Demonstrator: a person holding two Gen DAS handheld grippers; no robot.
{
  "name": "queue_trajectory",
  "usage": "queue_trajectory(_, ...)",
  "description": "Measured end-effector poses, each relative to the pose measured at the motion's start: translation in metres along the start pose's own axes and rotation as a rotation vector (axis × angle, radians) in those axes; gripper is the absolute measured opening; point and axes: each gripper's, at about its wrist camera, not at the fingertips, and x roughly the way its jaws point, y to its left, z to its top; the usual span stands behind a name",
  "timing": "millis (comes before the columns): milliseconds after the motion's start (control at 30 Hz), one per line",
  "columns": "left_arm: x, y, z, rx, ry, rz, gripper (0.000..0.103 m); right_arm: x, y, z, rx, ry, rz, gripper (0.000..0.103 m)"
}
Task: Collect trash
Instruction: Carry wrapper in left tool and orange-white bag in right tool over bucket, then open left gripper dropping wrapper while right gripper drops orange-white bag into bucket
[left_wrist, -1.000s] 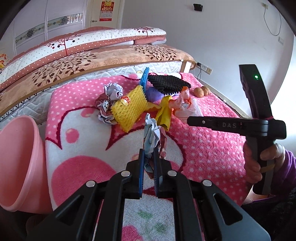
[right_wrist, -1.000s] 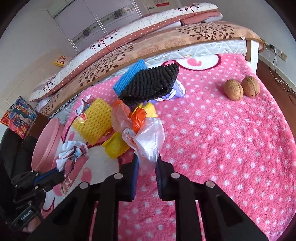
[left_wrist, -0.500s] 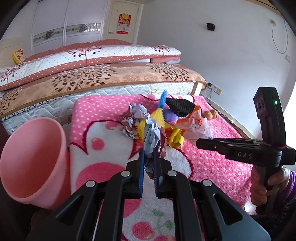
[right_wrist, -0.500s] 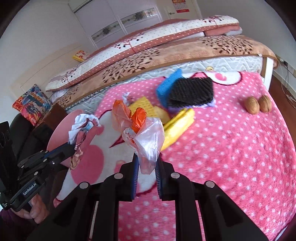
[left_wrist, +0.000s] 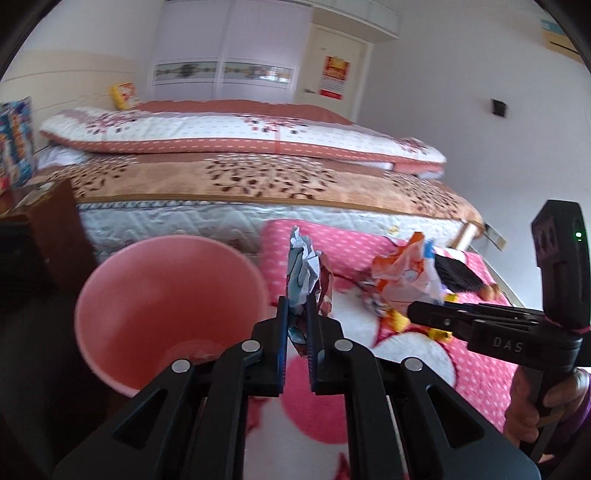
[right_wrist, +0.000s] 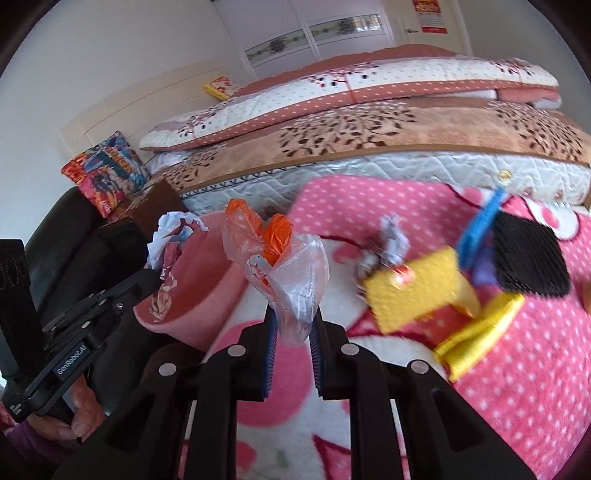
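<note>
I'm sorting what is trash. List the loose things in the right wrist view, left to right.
Crumpled paper → pink bin → plastic bag → grey paper wad → yellow sponge → black mesh pad.

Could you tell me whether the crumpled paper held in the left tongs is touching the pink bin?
Cannot tell. In the right wrist view the crumpled paper overlaps the pink bin rim; in the left wrist view it shows beside it.

- pink bin (left_wrist: 155, 295): smooth matt plastic
- wrapper wad (left_wrist: 308, 273): crumpled printed paper/foil
- bag (right_wrist: 291, 273): thin glossy plastic film
- pink blanket (right_wrist: 535, 369): fuzzy fleece cloth
- yellow sponge (right_wrist: 410, 291): rough foam
</note>
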Motion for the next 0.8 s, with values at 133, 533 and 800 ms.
queue_trajectory(133, -0.001, 0.031, 0.002, -0.071, -0.010, 0.083, 0.008, 0.021, 0.026, 0.017, -0.040, 0.028, 0.024, 0.016)
queue_trajectory(533, 0.000, 0.087, -0.004, -0.169, -0.009, 0.195, 0.008, 0.090, 0.093, 0.040, -0.099, 0.135, 0.095, 0.016)
queue_trajectory(800, 0.005, 0.104, -0.011, -0.193, 0.010, 0.194, 0.008, 0.110, 0.105, 0.033, -0.095, 0.179, 0.117, 0.016)
